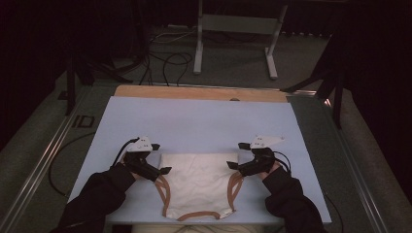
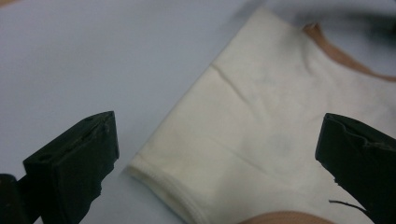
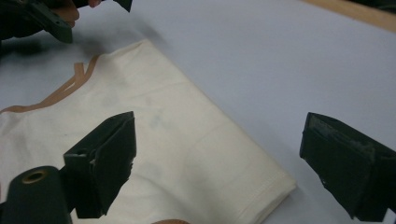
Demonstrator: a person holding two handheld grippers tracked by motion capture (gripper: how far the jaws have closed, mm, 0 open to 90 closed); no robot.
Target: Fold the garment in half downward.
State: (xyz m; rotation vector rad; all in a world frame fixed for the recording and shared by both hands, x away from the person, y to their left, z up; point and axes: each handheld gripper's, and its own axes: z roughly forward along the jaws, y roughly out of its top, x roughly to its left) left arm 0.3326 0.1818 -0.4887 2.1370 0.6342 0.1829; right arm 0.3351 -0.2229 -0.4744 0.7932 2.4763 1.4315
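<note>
garment: cream sleeveless top with tan trim, lying flat near the counter's near edge, about midway between its left and right edges; neck opening toward the person, hem toward the far edge
handling: judged light, thin, limp knit; no stiffness, will sag and drag once lifted; low slip on the blue mat, not fragile, but the layers may separate if only the top one is caught
left gripper: at the garment's left hem corner, jaws wide, nothing between them, corner just ahead of them
right gripper: at the right hem corner, jaws wide, empty, straddling that corner
grip point: both hem corners, pinch through all layers at the stitched hem
risk: uneven pull skews the cloth; bunching at the armholes
</note>
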